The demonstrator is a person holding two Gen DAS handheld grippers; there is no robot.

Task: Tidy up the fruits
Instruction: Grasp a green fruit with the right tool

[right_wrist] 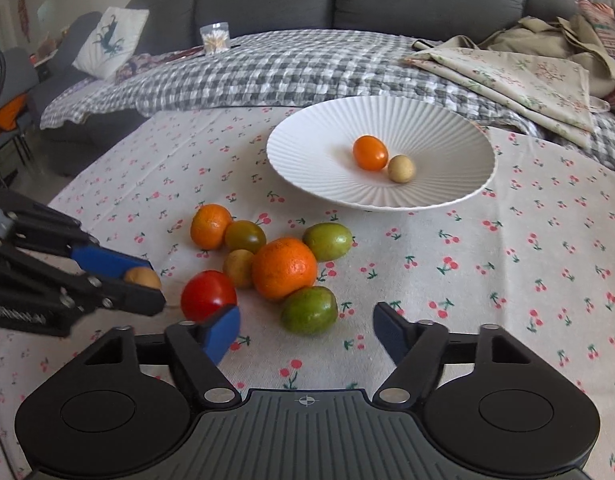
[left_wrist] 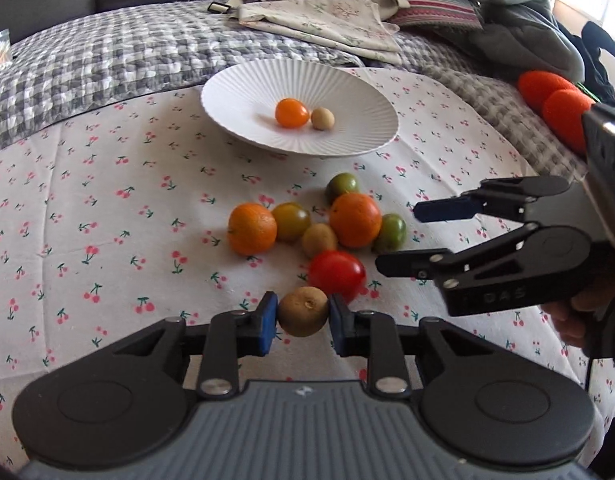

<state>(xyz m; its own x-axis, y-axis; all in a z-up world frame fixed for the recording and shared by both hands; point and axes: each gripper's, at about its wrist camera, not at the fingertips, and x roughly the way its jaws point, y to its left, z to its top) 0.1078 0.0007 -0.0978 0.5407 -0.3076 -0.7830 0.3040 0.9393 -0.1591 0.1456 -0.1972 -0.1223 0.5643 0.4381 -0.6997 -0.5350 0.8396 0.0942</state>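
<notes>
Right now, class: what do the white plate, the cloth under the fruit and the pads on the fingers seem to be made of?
White plate: probably glazed ceramic; matte sheen, fine moulded radial ribs.
Cloth: woven fabric, likely cotton; soft creases, printed cherries, dull surface.
Pads on the fingers: blue, matte, perhaps rubber or plastic; the pictures leave it open.
</notes>
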